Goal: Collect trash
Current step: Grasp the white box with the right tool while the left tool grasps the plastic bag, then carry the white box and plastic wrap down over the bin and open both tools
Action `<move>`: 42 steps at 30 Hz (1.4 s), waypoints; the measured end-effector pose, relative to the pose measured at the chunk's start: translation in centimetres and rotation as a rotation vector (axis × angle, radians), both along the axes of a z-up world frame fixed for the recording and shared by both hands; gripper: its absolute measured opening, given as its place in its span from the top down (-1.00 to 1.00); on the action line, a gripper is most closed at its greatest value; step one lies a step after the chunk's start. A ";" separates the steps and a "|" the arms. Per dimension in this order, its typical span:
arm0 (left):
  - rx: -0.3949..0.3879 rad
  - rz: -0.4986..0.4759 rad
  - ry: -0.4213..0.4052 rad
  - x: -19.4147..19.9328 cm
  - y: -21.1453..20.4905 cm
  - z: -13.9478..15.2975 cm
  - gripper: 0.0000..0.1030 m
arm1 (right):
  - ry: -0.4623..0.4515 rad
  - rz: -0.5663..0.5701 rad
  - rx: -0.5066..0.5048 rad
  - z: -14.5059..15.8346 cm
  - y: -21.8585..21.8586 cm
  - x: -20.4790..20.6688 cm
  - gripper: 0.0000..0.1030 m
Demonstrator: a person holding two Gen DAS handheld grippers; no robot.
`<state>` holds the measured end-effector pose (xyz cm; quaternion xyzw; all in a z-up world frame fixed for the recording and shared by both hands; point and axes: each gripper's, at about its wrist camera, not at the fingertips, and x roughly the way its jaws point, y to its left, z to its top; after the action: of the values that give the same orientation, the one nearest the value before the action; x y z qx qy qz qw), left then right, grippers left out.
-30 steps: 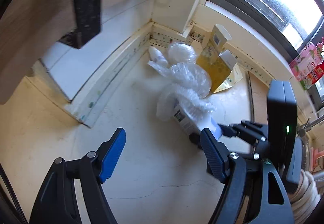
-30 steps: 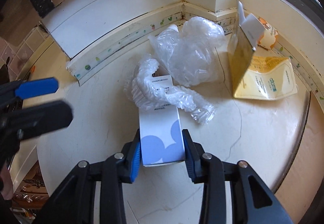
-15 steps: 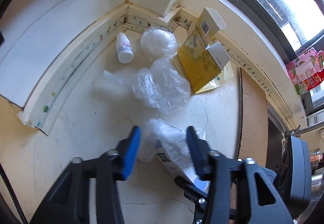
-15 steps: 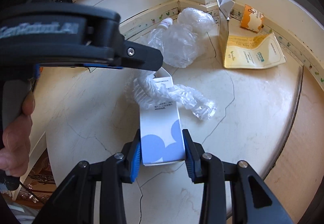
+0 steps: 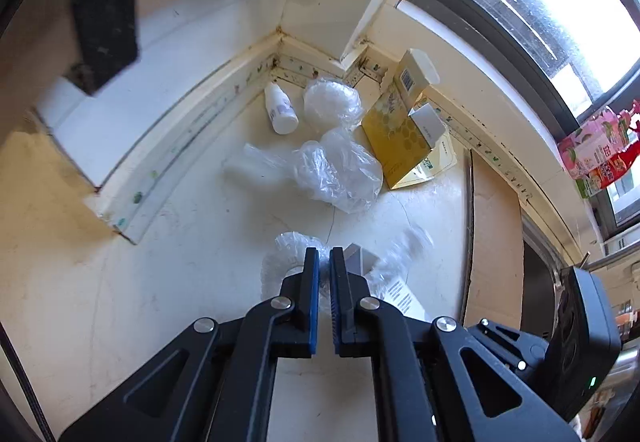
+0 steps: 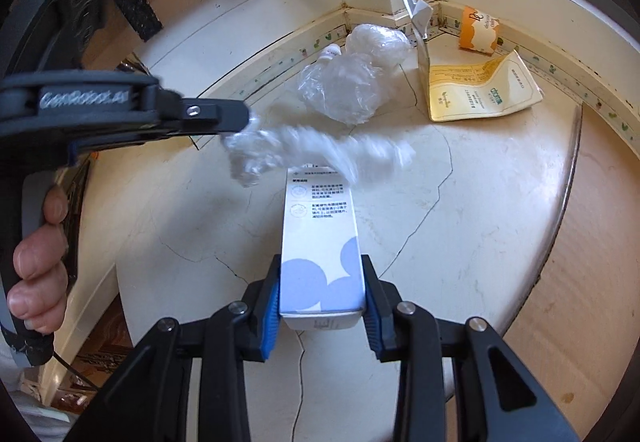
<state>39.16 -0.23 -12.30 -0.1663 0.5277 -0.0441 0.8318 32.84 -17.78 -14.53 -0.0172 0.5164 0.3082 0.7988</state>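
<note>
cracked countertop [image 6: 460,242], blurred bubble wrap [image 6: 316,152] hiding box [image 6: 320,242] top

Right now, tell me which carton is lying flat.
The flattened yellow carton by the window wall lies flat; the yellow box beside it stands open, and the right tongs hold the white-and-blue one.

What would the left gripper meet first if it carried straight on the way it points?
Probably the crumpled clear plastic bag: it lies just beyond the left gripper, whose fingers already pinch bubble wrap. Depth is unclear.
</note>
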 end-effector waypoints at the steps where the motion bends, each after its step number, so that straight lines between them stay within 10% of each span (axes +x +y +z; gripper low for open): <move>1: 0.009 -0.003 -0.008 -0.6 0.0 0.5 0.95 | 0.005 -0.007 0.012 0.2 -0.2 -0.1 0.33; 13: 0.006 -0.065 -0.163 -11.8 0.9 8.8 0.95 | -0.032 -0.083 0.084 4.5 -1.0 -6.6 0.34; 24: -0.055 -0.192 -0.205 -24.5 4.0 13.5 0.95 | -0.045 -0.173 0.124 6.7 1.2 -22.5 0.34; 42: 0.042 -0.299 0.068 -37.2 4.8 0.1 0.95 | 0.285 -0.287 0.052 -6.8 3.5 -37.6 0.33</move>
<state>1.99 4.52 -12.20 -0.0697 0.5751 -0.1507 0.8011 -4.74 -14.23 -21.31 0.1210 0.6131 0.2040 0.7535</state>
